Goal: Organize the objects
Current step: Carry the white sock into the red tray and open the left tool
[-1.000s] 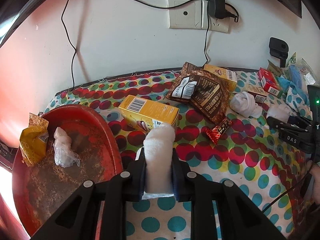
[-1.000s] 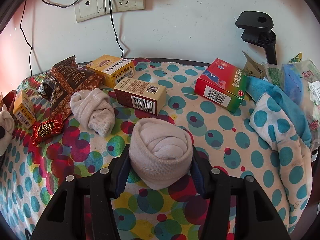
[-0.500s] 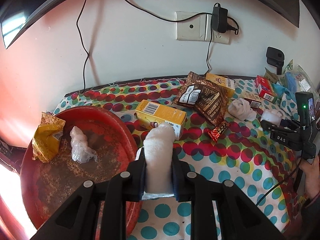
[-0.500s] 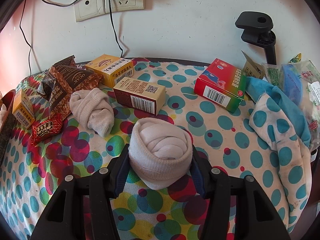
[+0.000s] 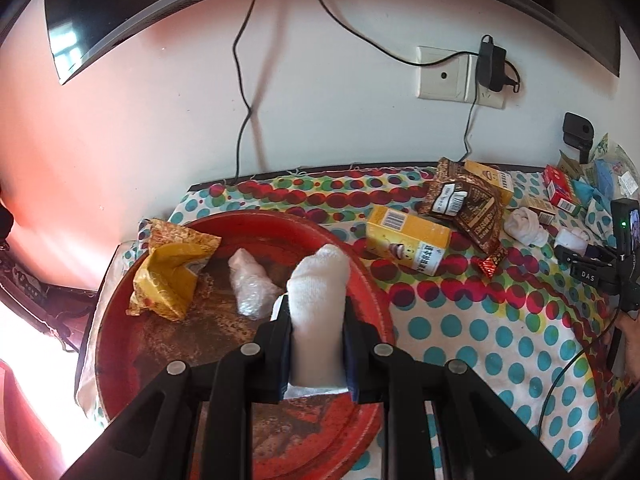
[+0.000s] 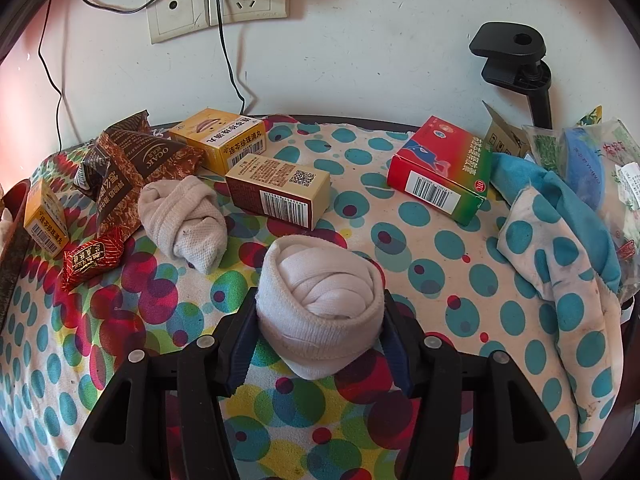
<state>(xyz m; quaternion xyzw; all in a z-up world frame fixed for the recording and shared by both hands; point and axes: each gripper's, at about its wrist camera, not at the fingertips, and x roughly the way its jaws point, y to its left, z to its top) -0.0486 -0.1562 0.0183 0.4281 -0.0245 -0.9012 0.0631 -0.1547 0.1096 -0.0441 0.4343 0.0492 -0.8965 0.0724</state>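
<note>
My left gripper is shut on a white rolled sock and holds it above the red round tray. The tray holds a yellow snack wrapper and a clear plastic-wrapped bundle. My right gripper is shut on a beige rolled sock just above the dotted cloth. A second beige rolled sock lies to its left. The right gripper also shows at the right edge of the left wrist view.
On the dotted tablecloth lie a brown snack bag, yellow boxes, a brown box, a red-green box, a red candy wrapper and a blue cloth pile. Wall sockets and cables sit behind.
My left gripper has risen and moved left with the white sock, from over the cloth to above the red tray. My right gripper has hardly moved.
</note>
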